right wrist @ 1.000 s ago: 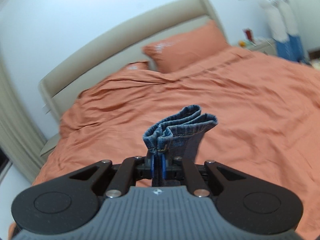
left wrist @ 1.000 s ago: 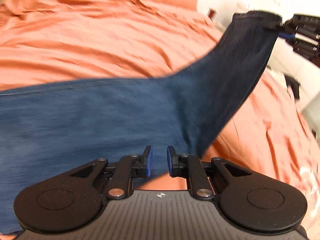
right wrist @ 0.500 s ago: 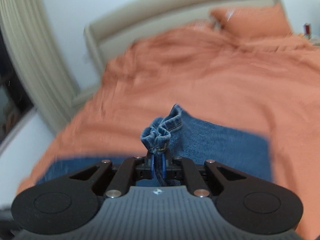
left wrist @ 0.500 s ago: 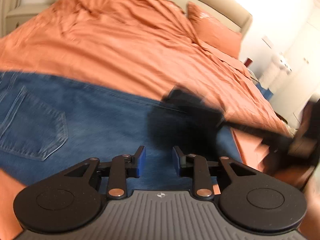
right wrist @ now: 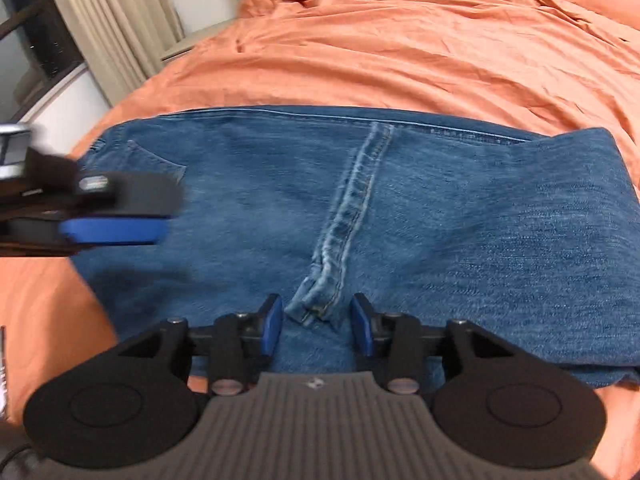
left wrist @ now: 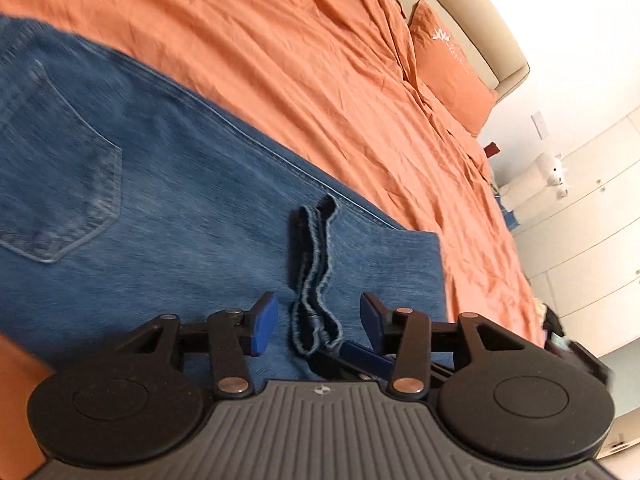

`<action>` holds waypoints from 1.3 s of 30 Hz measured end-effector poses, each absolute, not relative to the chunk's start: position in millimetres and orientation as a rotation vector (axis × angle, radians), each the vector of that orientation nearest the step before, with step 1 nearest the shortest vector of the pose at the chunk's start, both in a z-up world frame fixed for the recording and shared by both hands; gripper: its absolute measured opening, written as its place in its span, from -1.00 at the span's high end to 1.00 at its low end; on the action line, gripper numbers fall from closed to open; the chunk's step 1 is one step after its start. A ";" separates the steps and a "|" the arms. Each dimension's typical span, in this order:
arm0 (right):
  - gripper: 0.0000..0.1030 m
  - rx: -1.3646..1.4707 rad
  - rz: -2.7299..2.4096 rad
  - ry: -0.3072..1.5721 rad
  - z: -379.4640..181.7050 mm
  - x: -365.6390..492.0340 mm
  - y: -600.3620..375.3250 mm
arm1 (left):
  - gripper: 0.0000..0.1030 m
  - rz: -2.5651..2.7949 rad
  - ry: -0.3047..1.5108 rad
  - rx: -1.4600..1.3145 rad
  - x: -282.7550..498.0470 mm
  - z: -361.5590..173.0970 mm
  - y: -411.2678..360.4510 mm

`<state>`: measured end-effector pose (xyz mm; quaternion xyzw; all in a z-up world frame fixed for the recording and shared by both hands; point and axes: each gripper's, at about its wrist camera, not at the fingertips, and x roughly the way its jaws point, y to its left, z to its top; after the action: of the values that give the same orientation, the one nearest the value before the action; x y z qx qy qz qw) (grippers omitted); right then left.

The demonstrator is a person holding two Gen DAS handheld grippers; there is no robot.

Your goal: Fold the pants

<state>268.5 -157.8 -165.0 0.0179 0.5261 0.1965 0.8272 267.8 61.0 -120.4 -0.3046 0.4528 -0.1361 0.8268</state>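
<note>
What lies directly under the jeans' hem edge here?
Under the hem edge lies another layer of the folded jeans, spread on the orange bedspread. How many denim layers sit beneath it, and the bedspread under the jeans, are covered and cannot be seen.

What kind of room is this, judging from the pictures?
Most likely a bedroom. A wide bed with an orange sheet and a matching pillow stands against a beige headboard, and curtains hang by a window.
</note>
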 end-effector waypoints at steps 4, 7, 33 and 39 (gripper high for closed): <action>0.29 0.078 0.411 1.048 -140.7 265.7 -185.6 | -0.23 -0.311 0.982 -0.687 294.5 -136.2 51.8; 0.28 0.064 0.303 0.973 -127.1 270.6 -219.8 | -0.31 -0.300 1.018 -0.769 316.7 -161.6 50.3; 0.27 0.157 0.136 0.892 -171.7 261.8 -336.0 | 0.75 -0.485 0.712 0.062 317.6 -120.6 -76.3; 0.27 0.204 0.074 0.856 -158.4 258.2 -358.9 | 0.82 -0.274 0.892 -0.228 356.8 -153.1 -27.8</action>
<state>258.2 -358.9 -158.4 0.0988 0.4142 0.0356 0.9041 356.8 -27.8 -153.1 -0.1097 0.4292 -0.1320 0.8867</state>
